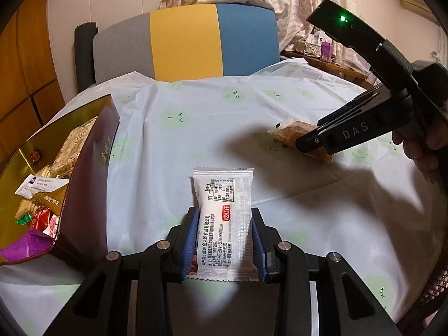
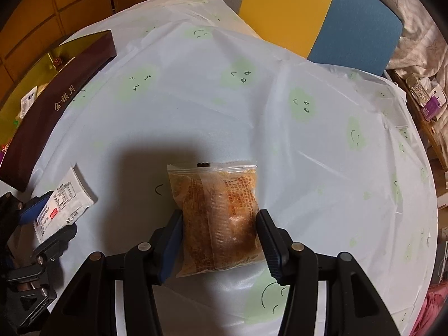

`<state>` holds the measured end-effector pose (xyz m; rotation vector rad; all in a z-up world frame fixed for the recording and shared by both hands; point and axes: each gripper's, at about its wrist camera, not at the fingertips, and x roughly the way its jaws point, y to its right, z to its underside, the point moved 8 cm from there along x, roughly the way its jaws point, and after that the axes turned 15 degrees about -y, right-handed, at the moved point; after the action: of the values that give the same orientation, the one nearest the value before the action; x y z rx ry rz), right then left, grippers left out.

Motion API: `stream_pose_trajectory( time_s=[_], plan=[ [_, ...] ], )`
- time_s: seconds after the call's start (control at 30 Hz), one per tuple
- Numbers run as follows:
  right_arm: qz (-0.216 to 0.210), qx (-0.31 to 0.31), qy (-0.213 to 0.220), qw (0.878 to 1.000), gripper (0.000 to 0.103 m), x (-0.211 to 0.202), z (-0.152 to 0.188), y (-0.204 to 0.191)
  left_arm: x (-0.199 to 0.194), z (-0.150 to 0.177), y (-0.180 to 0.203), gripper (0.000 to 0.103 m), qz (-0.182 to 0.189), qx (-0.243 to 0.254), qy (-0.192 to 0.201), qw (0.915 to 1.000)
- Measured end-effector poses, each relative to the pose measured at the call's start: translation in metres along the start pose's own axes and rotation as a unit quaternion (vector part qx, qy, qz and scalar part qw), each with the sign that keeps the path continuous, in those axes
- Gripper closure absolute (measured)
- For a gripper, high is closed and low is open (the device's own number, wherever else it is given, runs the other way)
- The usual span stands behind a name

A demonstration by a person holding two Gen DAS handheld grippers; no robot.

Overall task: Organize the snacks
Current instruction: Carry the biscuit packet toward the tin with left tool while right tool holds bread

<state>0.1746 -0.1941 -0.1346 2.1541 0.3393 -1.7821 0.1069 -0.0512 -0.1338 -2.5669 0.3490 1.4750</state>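
Observation:
A white snack packet (image 1: 222,196) with printed text stands between the blue pads of my left gripper (image 1: 224,212), which is shut on it just above the tablecloth. It also shows at the left edge of the right wrist view, white packet (image 2: 64,198) in the left gripper (image 2: 53,215). A clear packet with a brown crumbly snack (image 2: 218,196) sits between the pads of my right gripper (image 2: 219,214), and both pads touch its sides. From the left wrist view the right gripper (image 1: 301,142) points down onto that brown packet (image 1: 291,131) on the cloth.
An open maroon gift box (image 1: 92,162) with a gold lining holds several wrapped sweets at the table's left, also seen as the maroon box (image 2: 56,103). A grey, yellow and blue chair (image 1: 184,42) stands behind the table. A cluttered side shelf (image 1: 322,47) is at the far right.

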Motion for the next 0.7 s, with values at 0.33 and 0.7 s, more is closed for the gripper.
stream_pose_trajectory(
  time_s=[0.33, 0.7],
  plan=[
    [0.014, -0.01, -0.004, 1.0, 0.045, 0.005, 0.001, -0.004, -0.005, -0.001, -0.004, 0.069, 0.013, -0.025, -0.028, 0.9992],
    [0.02, -0.015, 0.002, 1.0, 0.044, 0.006, 0.002, -0.002, -0.04, -0.008, -0.021, 0.07, 0.025, -0.055, -0.005, 0.9982]
  ],
)
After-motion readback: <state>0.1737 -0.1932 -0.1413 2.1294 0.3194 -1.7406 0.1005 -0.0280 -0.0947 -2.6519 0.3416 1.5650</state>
